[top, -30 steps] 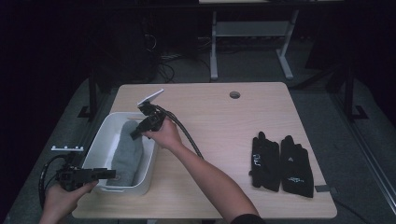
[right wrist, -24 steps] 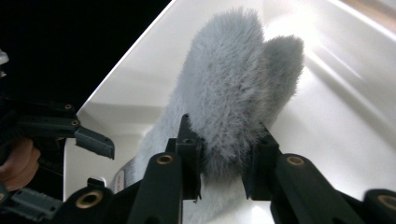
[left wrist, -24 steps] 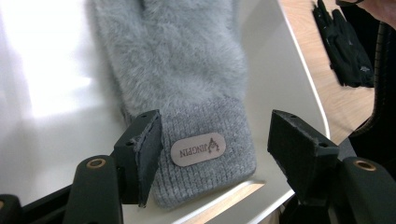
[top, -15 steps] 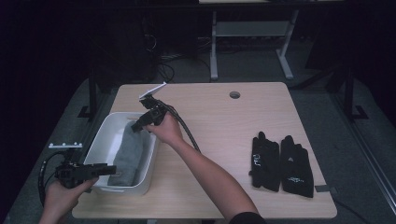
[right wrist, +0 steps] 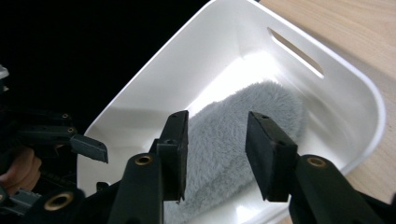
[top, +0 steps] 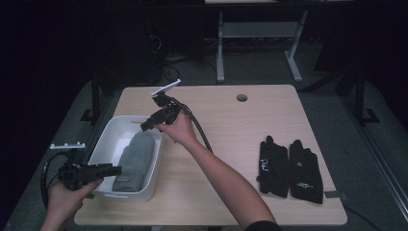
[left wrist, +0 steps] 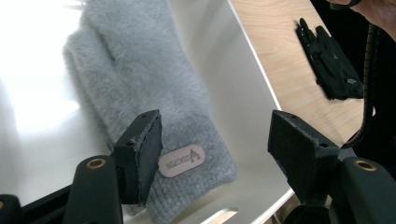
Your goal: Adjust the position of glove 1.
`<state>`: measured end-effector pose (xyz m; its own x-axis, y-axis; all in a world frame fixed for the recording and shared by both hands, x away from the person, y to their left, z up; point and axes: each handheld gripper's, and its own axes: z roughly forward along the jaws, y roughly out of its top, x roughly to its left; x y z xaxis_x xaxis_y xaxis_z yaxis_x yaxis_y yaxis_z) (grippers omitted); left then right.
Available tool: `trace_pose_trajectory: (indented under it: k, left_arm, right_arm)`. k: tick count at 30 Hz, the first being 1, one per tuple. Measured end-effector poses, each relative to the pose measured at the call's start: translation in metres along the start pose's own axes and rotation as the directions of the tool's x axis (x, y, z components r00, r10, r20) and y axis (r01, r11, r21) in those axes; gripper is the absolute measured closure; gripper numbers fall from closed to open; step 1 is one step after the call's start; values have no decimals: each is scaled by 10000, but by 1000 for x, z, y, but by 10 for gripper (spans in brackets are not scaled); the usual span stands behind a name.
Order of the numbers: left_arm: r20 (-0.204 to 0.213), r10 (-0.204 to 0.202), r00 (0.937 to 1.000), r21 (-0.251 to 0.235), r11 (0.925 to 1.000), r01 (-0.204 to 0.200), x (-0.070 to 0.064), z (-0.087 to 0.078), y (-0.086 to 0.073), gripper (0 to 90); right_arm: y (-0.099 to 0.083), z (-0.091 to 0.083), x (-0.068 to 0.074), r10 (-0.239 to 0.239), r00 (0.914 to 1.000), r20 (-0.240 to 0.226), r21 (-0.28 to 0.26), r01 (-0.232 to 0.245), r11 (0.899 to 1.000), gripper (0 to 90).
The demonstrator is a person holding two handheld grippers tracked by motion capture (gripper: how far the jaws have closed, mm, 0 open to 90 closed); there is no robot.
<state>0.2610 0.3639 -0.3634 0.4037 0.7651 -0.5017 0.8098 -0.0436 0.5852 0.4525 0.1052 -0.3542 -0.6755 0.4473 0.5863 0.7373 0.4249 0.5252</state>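
At about eight o'clock in the high view we hold the left hand-held gripper point(top: 114, 169), its jaws pointing toward three o'clock and reaching just over the near left corner of the white rectangular plastic bin point(top: 107, 139). In the left gripper view its jaws stand wide apart with nothing between them; past them we see the cuff end of the grey fluffy knitted glove point(left wrist: 140, 79), which bears a small pale label.

That glove point(top: 136, 156) lies lengthwise inside the bin, along its right-hand side, fingers toward twelve o'clock and cuff toward six. The bin sits on the left part of the light wooden counter point(top: 226, 130), its left wall at the counter's edge.

The right hand-held gripper point(top: 145, 127) hovers over the bin's far right corner, at about eleven o'clock from the counter's middle, jaws pointing down toward seven o'clock. In the right gripper view its jaws are parted, a moderate gap between them, gripping nothing, with the fluffy glove point(right wrist: 233, 126) lying below in the bin.

Well apart, at about four o'clock on the counter, a pair of black gloves point(top: 290, 168) lies flat, side by side.
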Motion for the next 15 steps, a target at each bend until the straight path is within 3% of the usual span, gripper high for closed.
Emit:
trace_pose_trajectory:
  k: [7,15]
  left_arm:
    - [134,133,9998,-156,9998,-130,-7,2,6,337]
    - [265,373,9990,-275,9990,-366,-22,8,17,311]
  right_arm:
    - [-2,-15,-2,182,9993,-314,-219,-189,9996,550]
    - [-7,-32,-7,76,9982,-588,-569,-110,9983,516]
